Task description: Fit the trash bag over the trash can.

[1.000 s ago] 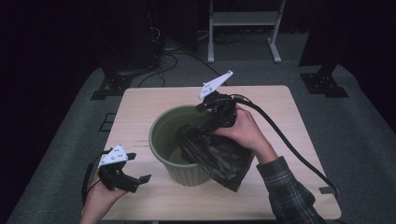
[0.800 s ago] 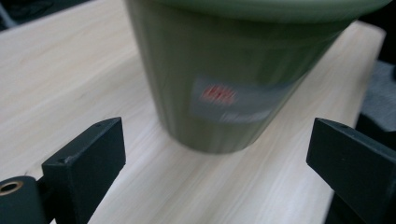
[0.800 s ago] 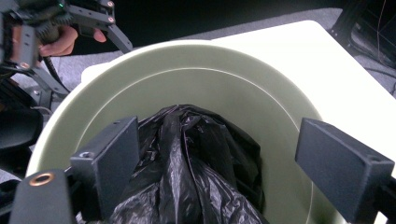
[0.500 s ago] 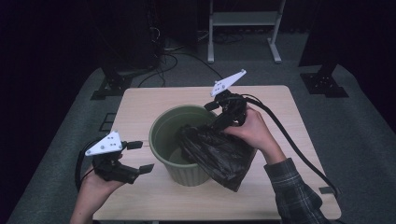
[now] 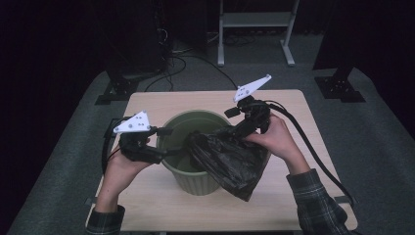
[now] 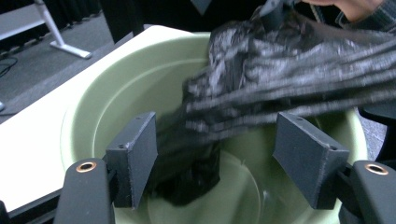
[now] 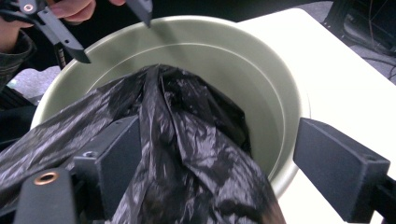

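While the left tongs (image 5: pixel 169 142) — just narrowing, gripping nothing — hover at the bin's (image 5: pixel 193 178) nine o'clock rim, the black bag (image 5: pixel 230 159) lies toward three, nearer the gaping right tongs (image 7: pixel 219 177).

The high view looks forward and down over the whole surface (image 5: pixel 147 205). Each gripper view sits low behind its own jaws, close above the green bucket (image 6: pixel 116 93), facing in from opposite sides; all three views share it.
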Action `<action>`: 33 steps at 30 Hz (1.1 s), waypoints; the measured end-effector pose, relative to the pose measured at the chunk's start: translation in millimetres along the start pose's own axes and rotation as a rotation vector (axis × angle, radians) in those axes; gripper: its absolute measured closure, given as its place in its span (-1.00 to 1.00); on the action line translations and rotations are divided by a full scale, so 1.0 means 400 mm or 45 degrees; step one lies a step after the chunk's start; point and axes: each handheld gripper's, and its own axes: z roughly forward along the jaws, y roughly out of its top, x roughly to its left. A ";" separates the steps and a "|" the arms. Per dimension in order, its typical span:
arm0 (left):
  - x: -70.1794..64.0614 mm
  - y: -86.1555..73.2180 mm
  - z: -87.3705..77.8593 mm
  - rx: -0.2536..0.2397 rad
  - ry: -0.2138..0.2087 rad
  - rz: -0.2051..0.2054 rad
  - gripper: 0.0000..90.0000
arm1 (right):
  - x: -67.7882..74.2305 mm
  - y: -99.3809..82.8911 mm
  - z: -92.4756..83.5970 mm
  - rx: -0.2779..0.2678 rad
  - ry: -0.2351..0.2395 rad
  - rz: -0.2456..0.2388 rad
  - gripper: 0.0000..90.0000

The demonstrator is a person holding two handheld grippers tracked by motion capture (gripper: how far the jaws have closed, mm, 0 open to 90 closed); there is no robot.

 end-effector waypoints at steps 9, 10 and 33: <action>0.004 0.084 0.085 0.042 -0.100 0.068 -0.14 | 0.013 -0.011 0.001 0.006 0.094 -0.026 -0.27; 0.004 0.091 0.096 0.053 -0.111 0.081 -0.12 | 0.015 -0.012 0.002 0.013 0.092 -0.030 -0.24; 0.073 0.029 0.047 0.083 0.011 -0.034 0.99 | 0.005 -0.075 -0.099 -0.075 0.058 0.009 -0.13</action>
